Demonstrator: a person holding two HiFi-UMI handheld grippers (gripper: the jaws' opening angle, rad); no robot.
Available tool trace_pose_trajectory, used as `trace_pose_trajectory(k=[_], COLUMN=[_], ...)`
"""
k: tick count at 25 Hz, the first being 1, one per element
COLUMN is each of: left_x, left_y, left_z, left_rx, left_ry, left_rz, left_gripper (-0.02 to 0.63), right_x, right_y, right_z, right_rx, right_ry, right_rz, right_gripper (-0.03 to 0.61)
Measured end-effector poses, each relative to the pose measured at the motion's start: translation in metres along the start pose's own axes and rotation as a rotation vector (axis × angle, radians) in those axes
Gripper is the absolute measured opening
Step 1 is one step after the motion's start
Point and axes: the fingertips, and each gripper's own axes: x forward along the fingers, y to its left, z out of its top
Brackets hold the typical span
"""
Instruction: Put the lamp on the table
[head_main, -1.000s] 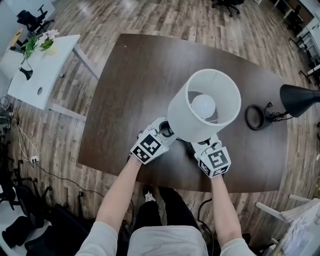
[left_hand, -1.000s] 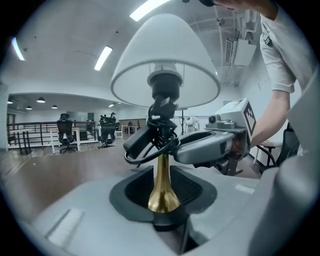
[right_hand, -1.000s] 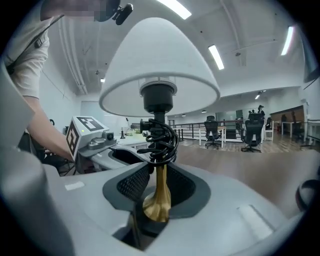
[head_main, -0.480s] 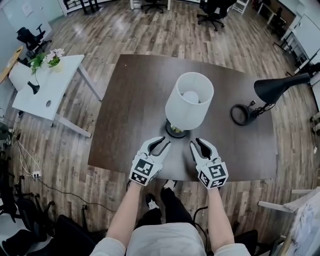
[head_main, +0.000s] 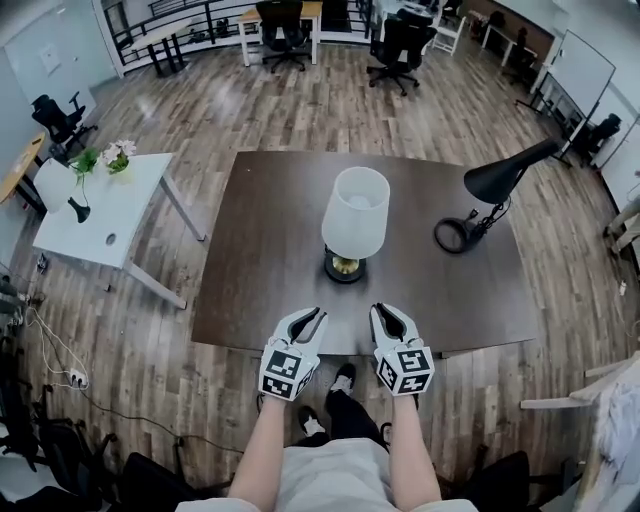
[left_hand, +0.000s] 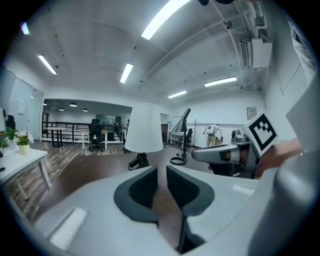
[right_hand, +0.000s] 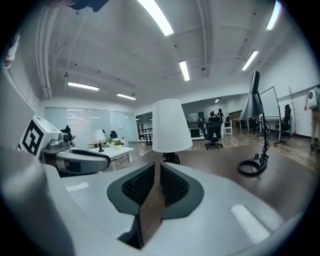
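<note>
Open-plan office, wood-plank floor.
Item: dark brown table (head_main: 270, 270), centre of the room.
Item: lamp (head_main: 355, 215), white shade, gold-and-black base, upright on the middle of the table, well apart from both grippers.
Item: black desk lamp (head_main: 497, 180), ring base, on the right part of the table, apart from the white lamp.
Item: white side table (head_main: 120, 215), left, carrying potted flowers (head_main: 118, 152).
Item: office chairs (head_main: 285, 20), far end.
Left gripper (head_main: 316, 316), at the table's near edge, pads a narrow gap apart, nothing between them.
Right gripper (head_main: 380, 312), near it at the same edge, pads almost pressed together with only a thin slit, holding nothing.
</note>
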Motion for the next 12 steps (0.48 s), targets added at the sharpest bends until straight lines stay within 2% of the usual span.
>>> trace_pose_trajectory(k=[6, 12], left_x=[-0.033, -0.050], left_y=[-0.002, -0.013], left_z=[0.025, 0.025], left_rx=[-0.057, -0.044], left_ry=[-0.067, -0.028], left_rz=[0.013, 0.009], left_gripper=[0.000, 0.000], right_x=[-0.029, -0.047], right_y=[0.004, 0.013], right_z=[0.011, 0.009], right_rx=[0.020, 0.012], right_ry=[-0.030, -0.005], right_rz=[-0.036, -0.039], right_gripper=[0.027, 0.026])
